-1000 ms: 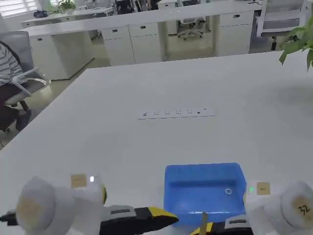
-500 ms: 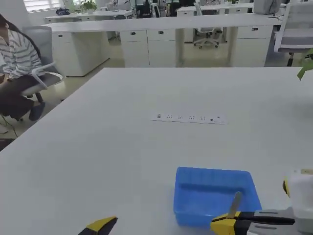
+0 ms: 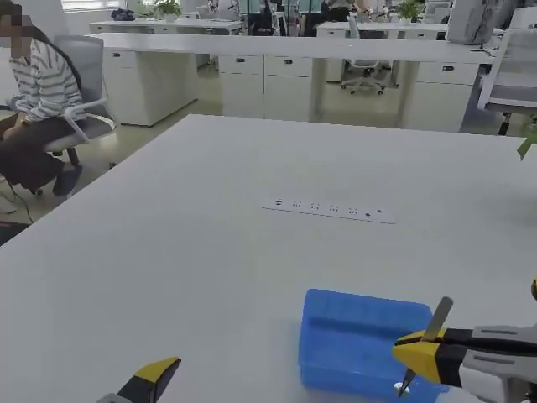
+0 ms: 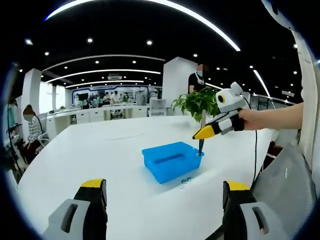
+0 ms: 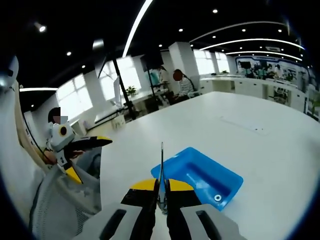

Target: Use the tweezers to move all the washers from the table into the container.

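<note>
The washers (image 4: 185, 180) look to me like thin, flat metal rings: hard, very light, and likely to skate on the smooth tabletop (image 3: 210, 252) if I push instead of pinching. I would take each one across its band, one tweezer leg through the hole and the other outside the rim, with only gentle pressure so it does not flick away. A few lie just beside the wall of the blue container (image 3: 352, 327), which sits close to the near edge of the tabletop, and one washer (image 5: 217, 198) is already inside. My right hand-held gripper (image 5: 161, 192) is clenched on the tweezers (image 5: 161, 165) and reaches in level from the right. It carries them nearly upright, tips down at the container's near wall; whether the tips hold anything is too small to tell. My left hand-held gripper (image 4: 163, 187) hangs low by the near edge, jaws spread wide with nothing between them, well apart from the container.
</note>
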The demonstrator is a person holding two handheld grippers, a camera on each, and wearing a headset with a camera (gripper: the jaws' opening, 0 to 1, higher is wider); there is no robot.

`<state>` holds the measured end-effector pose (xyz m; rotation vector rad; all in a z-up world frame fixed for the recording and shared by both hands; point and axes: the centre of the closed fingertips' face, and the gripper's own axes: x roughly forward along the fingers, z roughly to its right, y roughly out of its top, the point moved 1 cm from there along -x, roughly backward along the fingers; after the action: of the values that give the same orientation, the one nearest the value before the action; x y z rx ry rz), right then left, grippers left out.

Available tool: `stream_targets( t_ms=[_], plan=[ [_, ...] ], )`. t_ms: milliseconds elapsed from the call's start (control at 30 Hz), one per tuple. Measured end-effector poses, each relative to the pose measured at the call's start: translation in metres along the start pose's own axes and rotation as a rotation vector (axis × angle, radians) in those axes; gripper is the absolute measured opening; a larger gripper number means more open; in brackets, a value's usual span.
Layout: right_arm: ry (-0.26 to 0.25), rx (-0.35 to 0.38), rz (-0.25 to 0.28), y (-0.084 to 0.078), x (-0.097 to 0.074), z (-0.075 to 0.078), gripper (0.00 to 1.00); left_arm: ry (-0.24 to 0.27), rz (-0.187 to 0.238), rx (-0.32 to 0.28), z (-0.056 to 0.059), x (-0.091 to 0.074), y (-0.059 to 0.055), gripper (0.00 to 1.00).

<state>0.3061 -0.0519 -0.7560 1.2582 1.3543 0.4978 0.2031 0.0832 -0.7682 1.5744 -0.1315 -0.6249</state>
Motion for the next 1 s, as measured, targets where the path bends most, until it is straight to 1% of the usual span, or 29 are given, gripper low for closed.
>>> stream_targets(
  t_ms=[100, 133, 200, 233, 267, 367, 400, 467, 600, 667, 733, 800, 1000],
  plan=[
    [-0.038, 0.014, 0.022, 0.006, -0.001, 0.011, 0.03, 0.003, 0.006, 0.007, -0.002, 0.0, 0.001, 0.98],
    [-0.061, 0.03, 0.039, 0.01, -0.001, 0.018, 0.03, 0.001, 0.012, -0.01, -0.003, 0.0, 0.002, 0.98],
    [-0.084, 0.035, 0.043, 0.011, 0.0, 0.025, 0.03, 0.01, 0.01, -0.022, -0.005, 0.0, 0.001, 0.98],
    [-0.105, 0.021, 0.039, 0.011, 0.001, 0.03, 0.03, 0.011, 0.013, -0.029, -0.005, 0.0, 0.001, 0.98],
    [-0.115, 0.016, 0.038, 0.011, 0.002, 0.034, 0.03, 0.011, 0.016, -0.034, -0.006, 0.0, 0.002, 0.98],
    [-0.133, -0.004, 0.043, 0.006, 0.009, 0.045, 0.03, 0.013, 0.022, -0.029, -0.006, 0.0, 0.003, 0.98],
    [-0.135, 0.004, 0.042, 0.004, 0.011, 0.049, 0.03, 0.012, 0.021, -0.029, -0.006, 0.0, 0.003, 0.98],
    [-0.154, -0.001, 0.028, -0.001, 0.015, 0.057, 0.03, 0.014, 0.022, -0.025, -0.006, 0.0, 0.002, 0.98],
    [-0.158, 0.02, 0.032, -0.007, 0.025, 0.067, 0.03, 0.025, 0.025, -0.023, -0.008, 0.0, 0.003, 0.98],
    [-0.159, 0.032, 0.04, -0.007, 0.029, 0.07, 0.03, 0.027, 0.025, -0.029, -0.009, -0.001, 0.002, 0.99],
    [-0.17, 0.019, 0.032, -0.01, 0.034, 0.073, 0.03, 0.025, 0.02, -0.025, -0.009, -0.001, 0.002, 0.98],
    [-0.169, 0.018, 0.031, -0.013, 0.039, 0.075, 0.03, 0.022, 0.015, -0.023, -0.008, -0.001, 0.001, 0.98],
    [-0.186, 0.039, 0.017, -0.024, 0.049, 0.082, 0.03, 0.016, 0.012, -0.028, -0.007, -0.001, 0.0, 0.98]
  ],
)
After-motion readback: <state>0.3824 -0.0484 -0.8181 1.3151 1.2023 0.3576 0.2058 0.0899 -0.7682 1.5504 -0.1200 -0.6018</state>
